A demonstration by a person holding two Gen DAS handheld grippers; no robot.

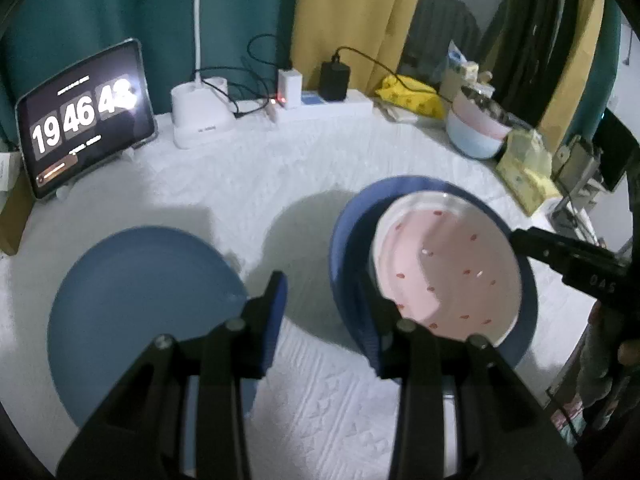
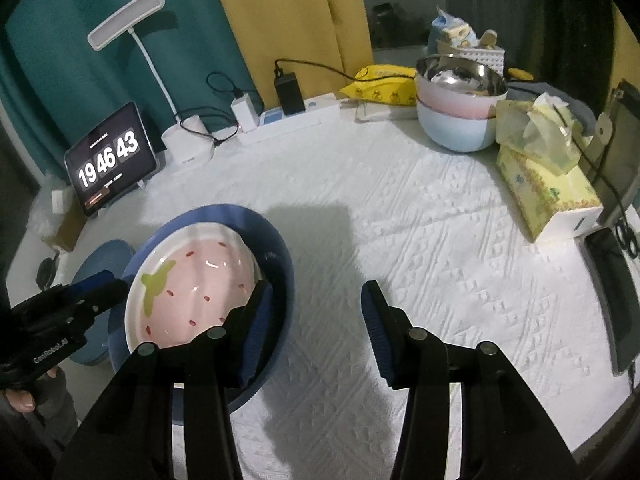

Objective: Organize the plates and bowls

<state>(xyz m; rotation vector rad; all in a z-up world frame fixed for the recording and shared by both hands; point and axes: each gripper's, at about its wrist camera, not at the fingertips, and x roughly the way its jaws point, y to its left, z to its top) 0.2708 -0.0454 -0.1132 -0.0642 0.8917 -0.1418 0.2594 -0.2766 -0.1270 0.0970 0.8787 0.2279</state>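
Observation:
A pink strawberry-pattern bowl [image 1: 448, 268] [image 2: 196, 292] sits nested inside a dark blue bowl [image 1: 348, 240] [image 2: 276, 248] on the white table. A blue plate [image 1: 136, 304] [image 2: 104, 260] lies to their left. My left gripper [image 1: 324, 300] is open; its right finger is at the blue bowl's left rim, its left finger over the plate's edge. My right gripper [image 2: 316, 320] is open; its left finger is at the bowls' right rim, its right finger over bare cloth. Each gripper shows in the other's view [image 1: 560, 256] [image 2: 68, 308].
Stacked pastel bowls with a steel bowl on top [image 2: 460, 100] [image 1: 476, 128] stand at the back right beside tissue packs [image 2: 544, 168]. A tablet clock [image 1: 84, 120] [image 2: 110, 160], a white lamp base [image 1: 200, 112], and a power strip with chargers [image 2: 288, 112] line the back.

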